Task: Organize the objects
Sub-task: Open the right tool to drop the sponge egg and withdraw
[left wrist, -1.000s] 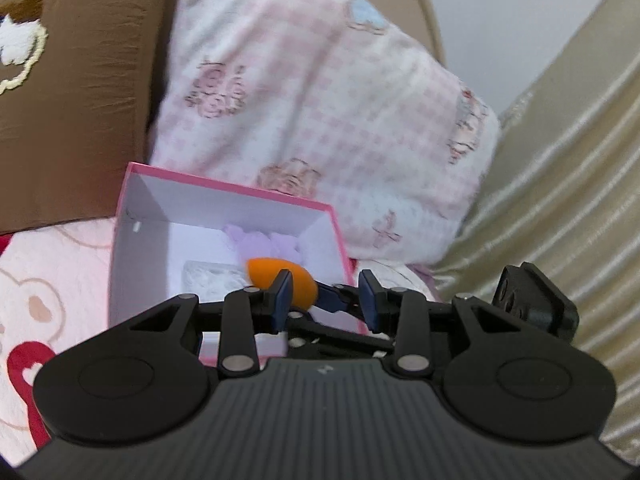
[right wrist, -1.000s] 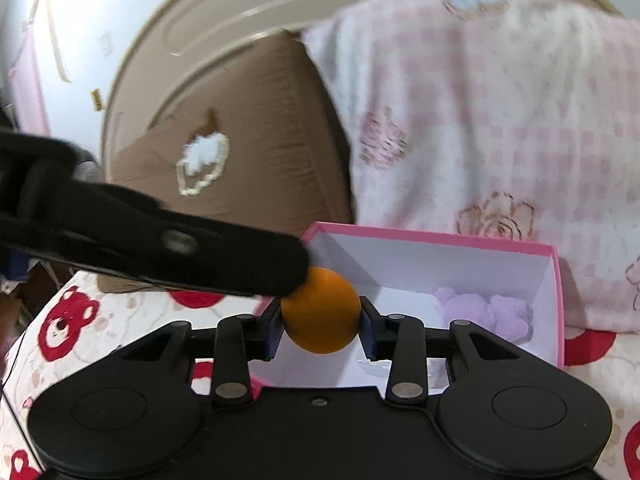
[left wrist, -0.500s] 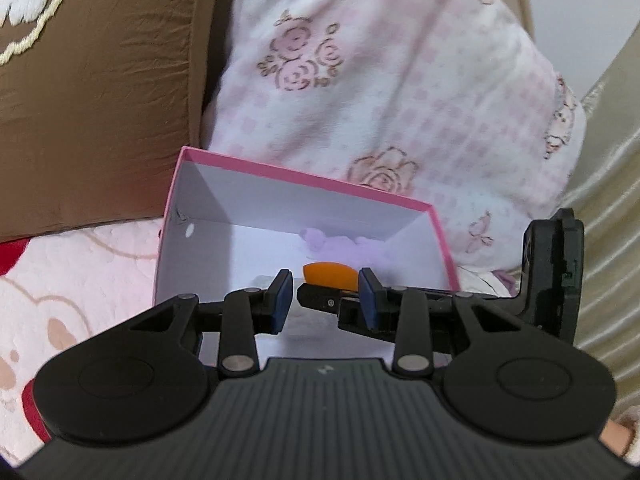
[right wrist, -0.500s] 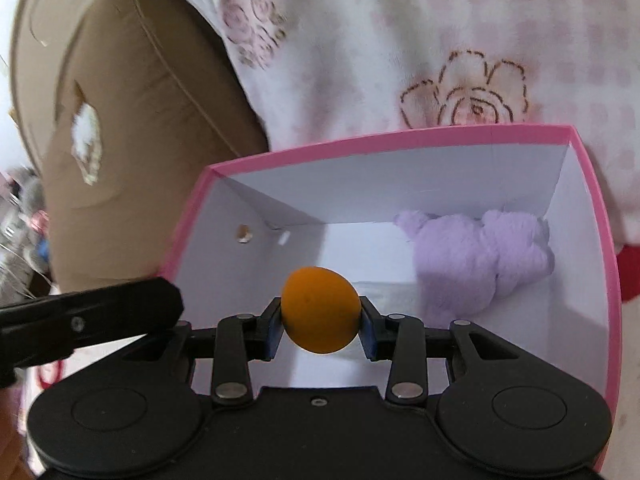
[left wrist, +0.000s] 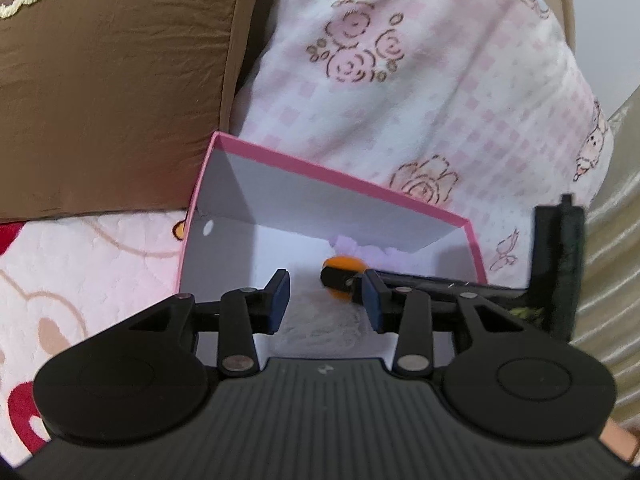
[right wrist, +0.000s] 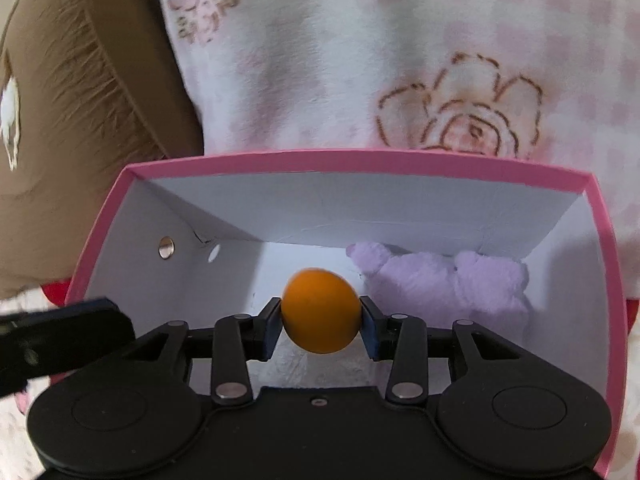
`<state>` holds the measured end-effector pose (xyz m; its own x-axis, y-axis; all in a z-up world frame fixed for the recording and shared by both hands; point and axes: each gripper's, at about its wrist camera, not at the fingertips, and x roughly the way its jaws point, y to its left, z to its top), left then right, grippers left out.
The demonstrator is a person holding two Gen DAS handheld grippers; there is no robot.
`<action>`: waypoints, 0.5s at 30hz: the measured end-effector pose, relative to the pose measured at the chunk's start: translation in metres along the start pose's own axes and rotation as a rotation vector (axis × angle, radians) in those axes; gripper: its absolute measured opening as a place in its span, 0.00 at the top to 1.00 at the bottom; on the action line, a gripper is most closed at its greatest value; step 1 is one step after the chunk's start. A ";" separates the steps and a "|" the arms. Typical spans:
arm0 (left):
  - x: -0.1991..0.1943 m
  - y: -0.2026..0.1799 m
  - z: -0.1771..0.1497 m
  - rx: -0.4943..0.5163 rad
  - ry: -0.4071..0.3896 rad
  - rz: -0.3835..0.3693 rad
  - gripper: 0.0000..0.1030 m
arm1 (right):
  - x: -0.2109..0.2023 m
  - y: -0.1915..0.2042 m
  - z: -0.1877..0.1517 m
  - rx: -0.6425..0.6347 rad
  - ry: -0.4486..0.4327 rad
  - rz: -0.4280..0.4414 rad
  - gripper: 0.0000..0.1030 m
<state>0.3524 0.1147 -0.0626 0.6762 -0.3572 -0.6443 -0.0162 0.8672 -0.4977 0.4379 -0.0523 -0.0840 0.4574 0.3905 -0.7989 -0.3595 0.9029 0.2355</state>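
Observation:
A pink box [right wrist: 360, 158] with white inner walls stands open on the bed. A purple plush toy [right wrist: 444, 280] lies at its far right corner. My right gripper [right wrist: 321, 328] hangs inside the box with an orange ball [right wrist: 320, 312] between its blue pads. The pads still touch the ball and the jaws are opening. In the left wrist view the ball [left wrist: 345, 264] shows past the box [left wrist: 340, 186] rim, at the right gripper's tip. My left gripper [left wrist: 326, 304] is over the near side of the box, jaws opening, nothing between them.
A brown cushion [left wrist: 100, 80] and a pink chequered pillow [left wrist: 420, 80] lean close behind the box. A bear-print blanket [left wrist: 80, 272] lies to its left and gold fabric [left wrist: 616, 240] hangs at the right. Something white and crinkled [left wrist: 320, 332] lies on the box floor.
Both grippers have come down and forward to the box. The right one carried the orange ball from above the rim to inside the box. The left jaws stand slightly wider.

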 end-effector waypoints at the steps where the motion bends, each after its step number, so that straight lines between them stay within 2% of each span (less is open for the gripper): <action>1: 0.001 0.000 -0.001 0.003 0.003 0.003 0.63 | -0.002 -0.002 0.000 0.013 -0.005 0.018 0.55; 8: -0.005 -0.002 -0.007 0.020 0.016 0.012 0.62 | -0.023 -0.014 -0.004 0.035 -0.034 0.019 0.54; 15: -0.024 -0.015 -0.011 0.071 0.026 0.047 0.61 | -0.061 -0.008 -0.025 -0.069 -0.061 0.029 0.54</action>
<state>0.3286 0.1059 -0.0461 0.6565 -0.3240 -0.6812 0.0057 0.9052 -0.4250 0.3929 -0.0875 -0.0512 0.4944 0.4281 -0.7565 -0.4275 0.8775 0.2172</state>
